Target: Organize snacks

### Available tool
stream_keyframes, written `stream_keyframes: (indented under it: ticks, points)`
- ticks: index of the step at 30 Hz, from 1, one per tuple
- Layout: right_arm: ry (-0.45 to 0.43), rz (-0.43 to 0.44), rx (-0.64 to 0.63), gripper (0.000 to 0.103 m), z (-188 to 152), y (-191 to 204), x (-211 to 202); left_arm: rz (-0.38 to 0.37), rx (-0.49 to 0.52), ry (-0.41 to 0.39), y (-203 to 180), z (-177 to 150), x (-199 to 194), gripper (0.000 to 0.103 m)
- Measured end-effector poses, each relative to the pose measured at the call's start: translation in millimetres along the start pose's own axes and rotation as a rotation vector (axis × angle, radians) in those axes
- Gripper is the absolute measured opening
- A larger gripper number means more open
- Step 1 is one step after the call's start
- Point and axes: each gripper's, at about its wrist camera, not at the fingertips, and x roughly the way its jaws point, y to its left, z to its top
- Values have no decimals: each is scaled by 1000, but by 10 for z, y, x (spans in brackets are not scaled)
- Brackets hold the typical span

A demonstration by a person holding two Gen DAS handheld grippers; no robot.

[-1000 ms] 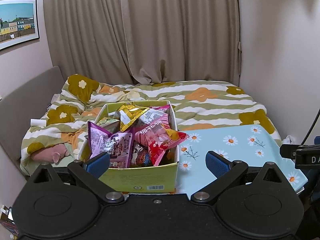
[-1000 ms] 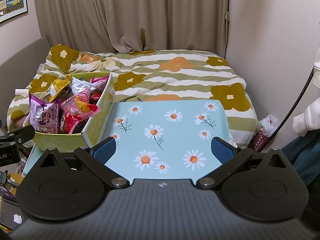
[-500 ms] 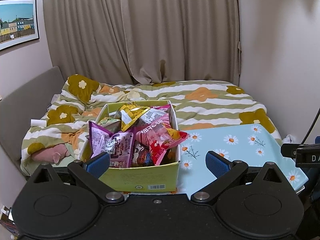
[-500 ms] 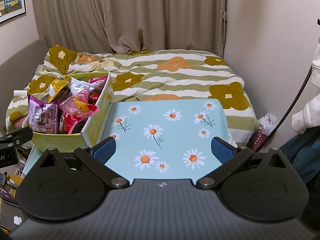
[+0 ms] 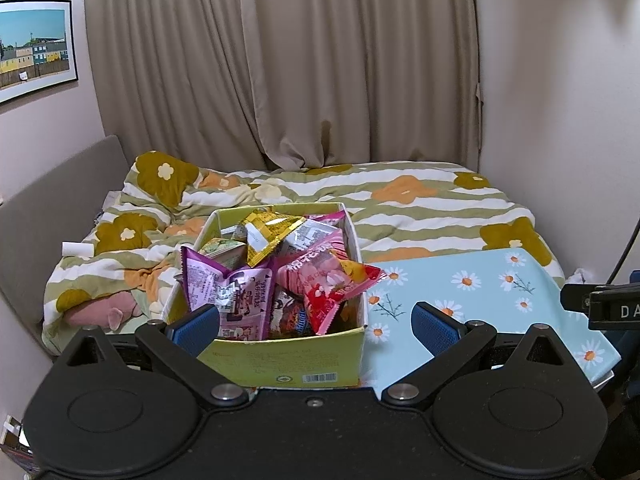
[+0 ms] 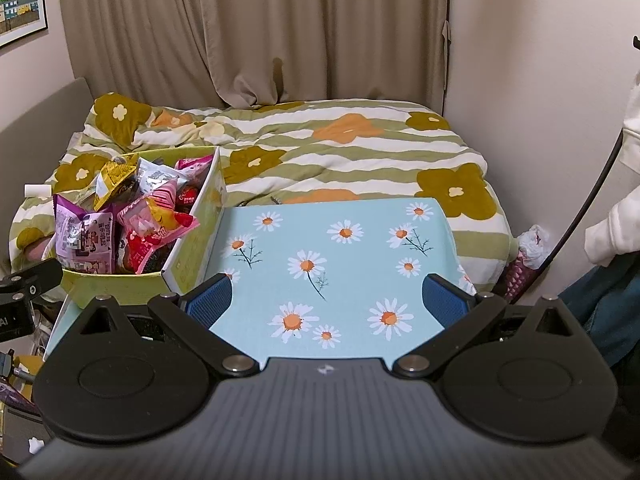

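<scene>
Your left gripper [image 5: 316, 322] is spread wide, nothing between the blue pads [image 5: 434, 326]. It hovers just short of the near wall of the green snack box [image 5: 280, 364], lined up on it.

Your right gripper [image 6: 326, 300] is also spread wide and empty, hanging over the near part of the daisy-print cloth [image 6: 340, 256]. Its left pad sits near the box's front right corner; I can't tell whether it touches.

The box sits at the left end of the daisy cloth, its right wall running along the cloth's bare area. It's heaped full, and the packets stick up above the rim:
- purple packet [image 5: 224, 292] at front left
- pink-and-red packet [image 5: 328, 280] at front right, its corner poking over the right wall
- yellow packet [image 5: 266, 232] on top toward the back
- silver packet [image 5: 308, 232] just right of the yellow one

More wrappers lie underneath, too buried to identify.

In the right view the rest of the cloth is bare. Behind it lies the striped flower duvet [image 6: 360, 148], with beige curtains [image 5: 320, 60] along the back wall. A white sleeve [image 6: 612, 232] shows at the right edge of the right view.
</scene>
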Motion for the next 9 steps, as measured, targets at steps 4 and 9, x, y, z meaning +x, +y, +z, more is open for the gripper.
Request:
stream_keyframes:
  ticks: [4,9]
  points:
    - [0,0,0,103,1,0,2,3,2,3,48,-4,36,103]
    - [4,-3,0,103,21,56,26,-12,-11,-1,145,6,72,103]
